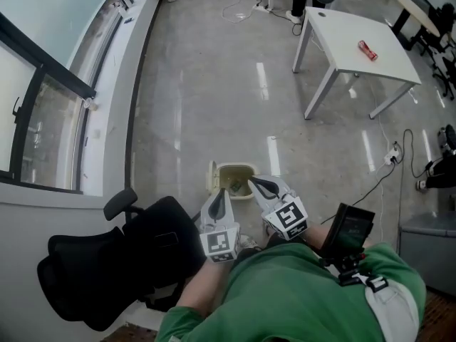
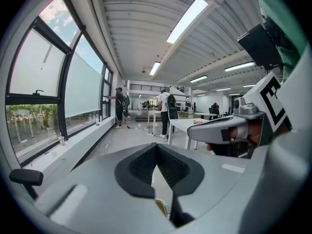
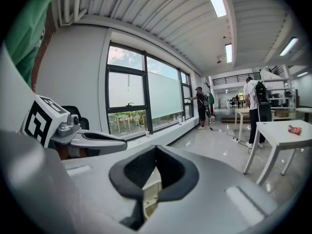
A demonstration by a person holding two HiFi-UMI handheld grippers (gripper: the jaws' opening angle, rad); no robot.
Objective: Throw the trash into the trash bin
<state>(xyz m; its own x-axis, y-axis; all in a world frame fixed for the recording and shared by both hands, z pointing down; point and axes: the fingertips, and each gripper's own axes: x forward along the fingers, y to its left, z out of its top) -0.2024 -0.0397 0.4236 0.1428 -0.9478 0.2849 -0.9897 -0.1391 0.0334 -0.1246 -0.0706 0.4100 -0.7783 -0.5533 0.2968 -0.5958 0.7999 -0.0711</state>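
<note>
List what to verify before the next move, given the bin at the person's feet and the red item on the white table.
1. Trash bin open: ok. Its lid stands up at the bin's left edge.
2. Left hand-held gripper free: ok. Its jaws are together with nothing between them.
3. Right hand-held gripper free: ok. Its jaws are together and empty.
4. All trash binned: not ok. A red item lies on the white table.
5. What already lies inside the bin: cannot tell.
</note>
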